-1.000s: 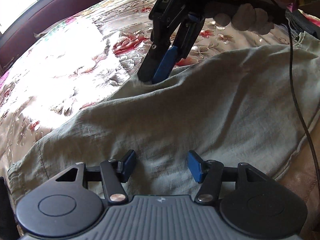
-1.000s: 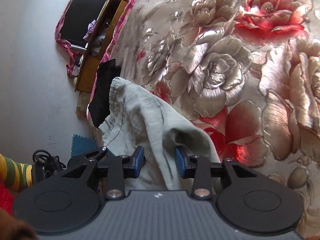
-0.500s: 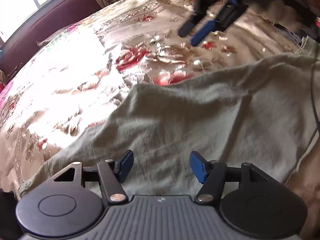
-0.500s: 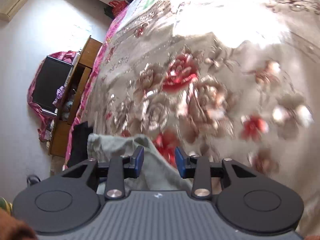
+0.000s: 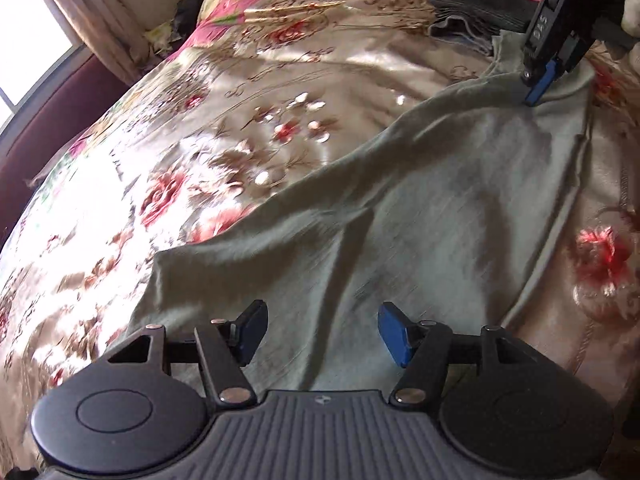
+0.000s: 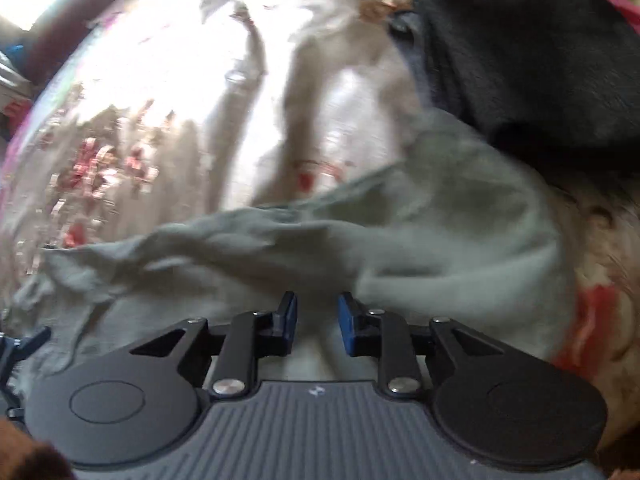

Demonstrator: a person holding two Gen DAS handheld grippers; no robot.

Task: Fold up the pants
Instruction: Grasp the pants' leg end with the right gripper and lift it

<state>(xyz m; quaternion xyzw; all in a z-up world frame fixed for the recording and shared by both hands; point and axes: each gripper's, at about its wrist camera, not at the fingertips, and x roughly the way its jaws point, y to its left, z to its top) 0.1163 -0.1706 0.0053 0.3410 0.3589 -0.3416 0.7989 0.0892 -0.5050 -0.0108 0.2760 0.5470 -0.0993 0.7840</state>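
Two pairs of jaws are mine, and both are at the grey-green cotton pants, which lie spread across the floral satin bedspread, filling the lower and right part of the left view.

My left gripper hovers low over the near end of the cloth with its jaws wide apart and nothing between them. My right gripper shows at the upper right of that view, tips down on the far end of the pants beside a dark folded garment. In its own blurred view its jaws stand slightly apart over the cloth; I cannot tell whether they pinch any.

To fold well, I judge each pair should take a full edge, both layers, then carry them over together, keeping the cloth taut so the ridge running along the middle flattens.
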